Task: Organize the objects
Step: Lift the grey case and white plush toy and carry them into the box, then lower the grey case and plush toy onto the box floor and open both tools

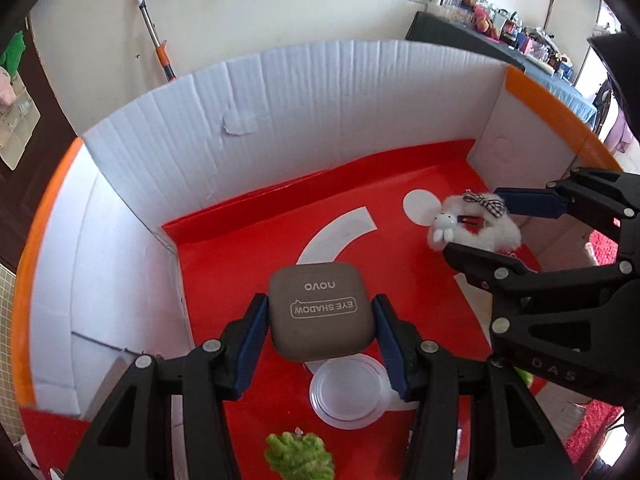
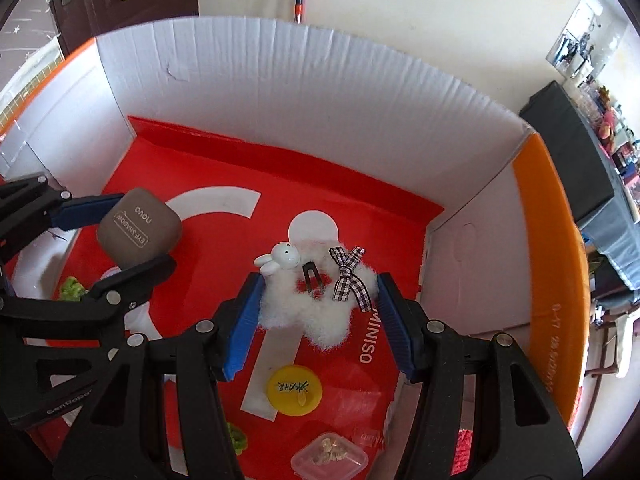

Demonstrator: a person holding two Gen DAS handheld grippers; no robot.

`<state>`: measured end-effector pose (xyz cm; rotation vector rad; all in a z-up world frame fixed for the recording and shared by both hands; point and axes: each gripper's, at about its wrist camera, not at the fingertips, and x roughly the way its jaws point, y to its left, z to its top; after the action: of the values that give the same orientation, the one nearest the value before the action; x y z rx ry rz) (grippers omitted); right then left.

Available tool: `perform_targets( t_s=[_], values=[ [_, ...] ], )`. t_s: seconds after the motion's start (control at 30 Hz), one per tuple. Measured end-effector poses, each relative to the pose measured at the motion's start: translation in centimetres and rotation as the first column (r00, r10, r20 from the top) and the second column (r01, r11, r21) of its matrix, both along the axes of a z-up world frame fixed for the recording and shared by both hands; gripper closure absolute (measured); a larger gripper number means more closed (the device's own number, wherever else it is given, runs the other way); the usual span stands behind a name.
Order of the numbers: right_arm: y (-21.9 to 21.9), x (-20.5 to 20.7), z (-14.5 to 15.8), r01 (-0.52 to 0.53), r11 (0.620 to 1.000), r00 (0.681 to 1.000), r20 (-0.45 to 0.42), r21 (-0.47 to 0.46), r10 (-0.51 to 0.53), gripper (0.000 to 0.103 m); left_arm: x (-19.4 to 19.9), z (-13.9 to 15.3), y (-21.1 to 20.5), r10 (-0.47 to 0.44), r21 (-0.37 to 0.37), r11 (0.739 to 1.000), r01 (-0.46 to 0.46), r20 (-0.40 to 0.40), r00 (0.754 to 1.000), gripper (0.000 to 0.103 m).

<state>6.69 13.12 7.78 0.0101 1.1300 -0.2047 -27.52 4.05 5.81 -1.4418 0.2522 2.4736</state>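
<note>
Both our grippers loaded over the white-walled, red-floored cardboard box (image 1: 280,112).

Our left gripper (image 1: 322,320) clamps the taupe rounded-square eyeshadow case (image 1: 322,316); our right gripper (image 2: 318,300) pinches the fluffy white plush hair clip (image 2: 304,312). Soft fluff could slip free.

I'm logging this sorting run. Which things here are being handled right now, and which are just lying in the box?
Being handled:
- eyeshadow case, in left gripper
- fluffy white hair clip, between right gripper fingers

Lying about:
- clear round lid
- yellow cap
- small clear case
- green fuzzy item
- white box
</note>
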Motion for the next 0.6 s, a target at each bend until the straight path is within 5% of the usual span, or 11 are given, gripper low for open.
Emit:
perform_targets(
  t_s=[0.6],
  values=[
    [-1.6, -0.7, -1.7, -0.036, 0.998, 0.996, -0.077, 0.045, 0.04, 0.047, -0.2, -1.0, -0.4, 0.002, -0.007, 1.0, -0.002, 0.079, 0.997, 0.048]
  ],
)
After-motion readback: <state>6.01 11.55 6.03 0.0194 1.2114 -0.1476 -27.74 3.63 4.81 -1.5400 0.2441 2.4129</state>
